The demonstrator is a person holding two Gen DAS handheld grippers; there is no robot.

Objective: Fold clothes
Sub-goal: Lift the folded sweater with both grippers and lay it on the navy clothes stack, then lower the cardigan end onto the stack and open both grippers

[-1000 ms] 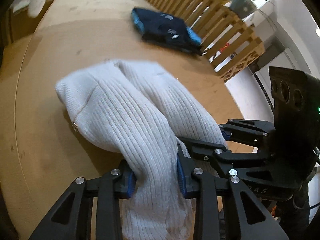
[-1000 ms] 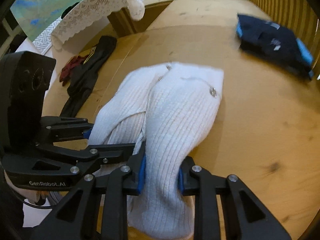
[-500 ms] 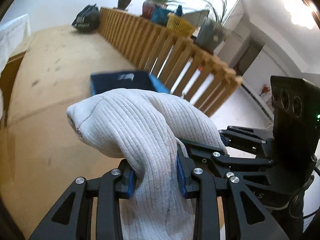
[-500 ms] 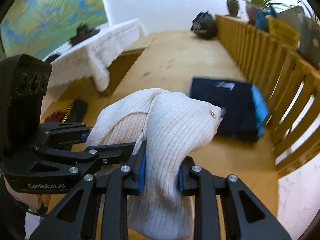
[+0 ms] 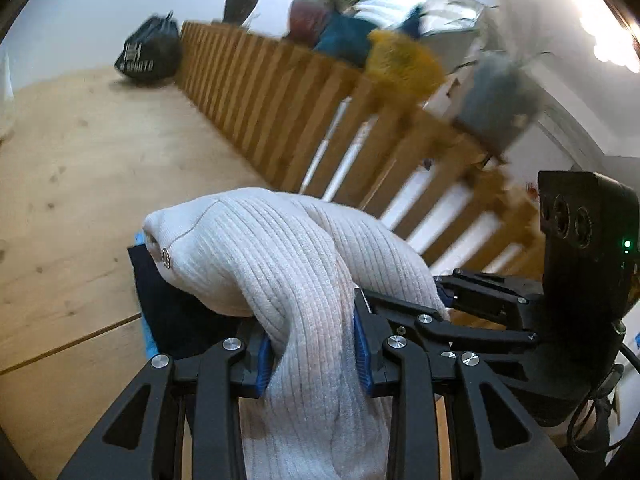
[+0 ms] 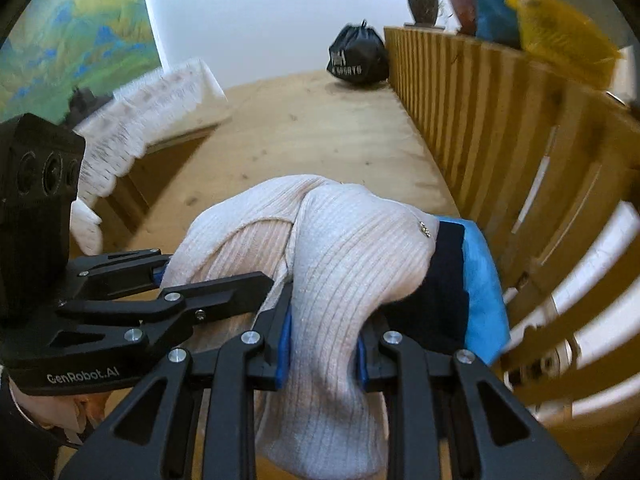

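Item: white ribbed knit garment, folded into a thick bundle, carried above the table.
Fabric: fine vertical ribbing across every visible surface; off-white in the left wrist view, faintly pinkish in the right wrist view.
Shape: two rounded lobes side by side with a crease between them, their front ends drooping forward past the fingers.
Detail: a small round metal button near the front left corner, beside a thin seam line; a second metallic button on the right lobe.
Lower part: the cloth hangs down between the gripper frames and passes out of the bottom of both views.
Left gripper: fingers pinching the left lobe of the garment, blue pads pressed into the ribbing on both sides.
Right gripper: fingers pinching the right lobe in the same way, the cloth bulging above and below the pads.
Position: held over a folded dark navy garment with a bright blue edge, which lies on the table beside a wooden slatted railing; whether the two garments touch cannot be told.
Surroundings: black bag at the far end of the table; potted plants and a yellow basket along the top of the railing, blurred; white lace cloth and a landscape painting to the left.
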